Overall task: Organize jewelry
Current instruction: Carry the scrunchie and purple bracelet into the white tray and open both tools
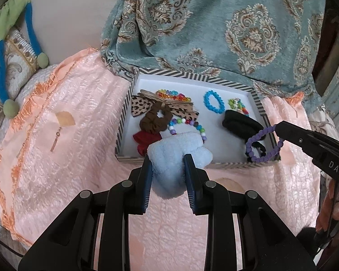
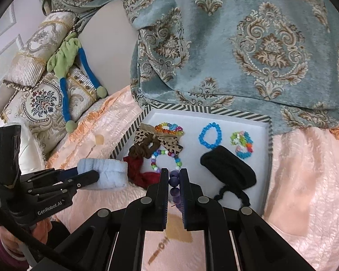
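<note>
A striped-rim white tray (image 1: 237,85) (image 2: 214,111) lies on the pink blanket with bracelets and scrunchies in it. My left gripper (image 1: 168,159) (image 2: 88,172) is shut on a fluffy light-blue scrunchie (image 1: 177,155) (image 2: 106,172), held over the tray's near-left edge. My right gripper (image 2: 174,174) (image 1: 276,128) is shut on a purple bead bracelet (image 1: 261,145) (image 2: 174,180), which hangs over the tray's near-right corner. Inside lie a blue bead bracelet (image 1: 213,101) (image 2: 209,136), a black scrunchie (image 1: 239,123) (image 2: 228,170), a multicolour bead bracelet (image 1: 187,126) (image 2: 166,160), a brown scrunchie (image 1: 154,118) and a red scrunchie (image 2: 139,169).
A teal patterned blanket (image 1: 214,27) overhangs the tray's far side. Embroidered pillows (image 2: 45,101) and a green-and-blue plush toy (image 2: 67,63) lie at the left. A leopard-print bow (image 1: 142,106) and rainbow bracelets (image 2: 169,128) fill the tray's far left. A hand (image 1: 334,205) grips the right tool.
</note>
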The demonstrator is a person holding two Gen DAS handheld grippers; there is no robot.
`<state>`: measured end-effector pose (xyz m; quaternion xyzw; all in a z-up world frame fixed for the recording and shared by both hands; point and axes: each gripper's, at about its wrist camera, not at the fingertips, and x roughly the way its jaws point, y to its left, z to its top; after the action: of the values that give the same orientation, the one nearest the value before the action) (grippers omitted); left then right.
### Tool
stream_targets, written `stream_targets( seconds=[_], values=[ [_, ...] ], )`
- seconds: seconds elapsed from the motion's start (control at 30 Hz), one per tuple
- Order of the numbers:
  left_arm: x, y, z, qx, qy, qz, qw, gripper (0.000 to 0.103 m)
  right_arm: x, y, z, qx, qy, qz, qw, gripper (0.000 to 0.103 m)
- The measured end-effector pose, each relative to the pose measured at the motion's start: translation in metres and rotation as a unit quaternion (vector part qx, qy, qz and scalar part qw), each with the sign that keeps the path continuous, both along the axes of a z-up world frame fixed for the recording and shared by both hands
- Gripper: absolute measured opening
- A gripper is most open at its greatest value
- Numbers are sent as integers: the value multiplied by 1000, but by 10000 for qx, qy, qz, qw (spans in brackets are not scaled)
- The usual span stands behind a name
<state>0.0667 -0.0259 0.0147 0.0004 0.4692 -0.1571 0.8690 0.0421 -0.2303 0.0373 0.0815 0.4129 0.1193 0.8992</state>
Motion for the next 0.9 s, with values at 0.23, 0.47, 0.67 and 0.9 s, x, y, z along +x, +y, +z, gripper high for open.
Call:
stream_targets(
  seconds=[0.23, 0.47, 0.67, 0.9],
  values=[
    [22, -1, -12, 111, 131, 57, 9998, 26, 34, 12, -24, 128, 164, 3, 9998, 8],
    [42, 2, -20, 143, 171, 168, 9996, 26, 46, -4, -70, -230, 615, -329, 9973, 8],
    [63, -7, -14, 69, 101, 210, 9997, 26, 42, -13, -84, -375, 627, -391, 9966, 8],
    [94, -40, -3, -79, 54, 53, 9999, 26, 44, -11, -98, -421, 570, -307, 9970, 8]
  ],
)
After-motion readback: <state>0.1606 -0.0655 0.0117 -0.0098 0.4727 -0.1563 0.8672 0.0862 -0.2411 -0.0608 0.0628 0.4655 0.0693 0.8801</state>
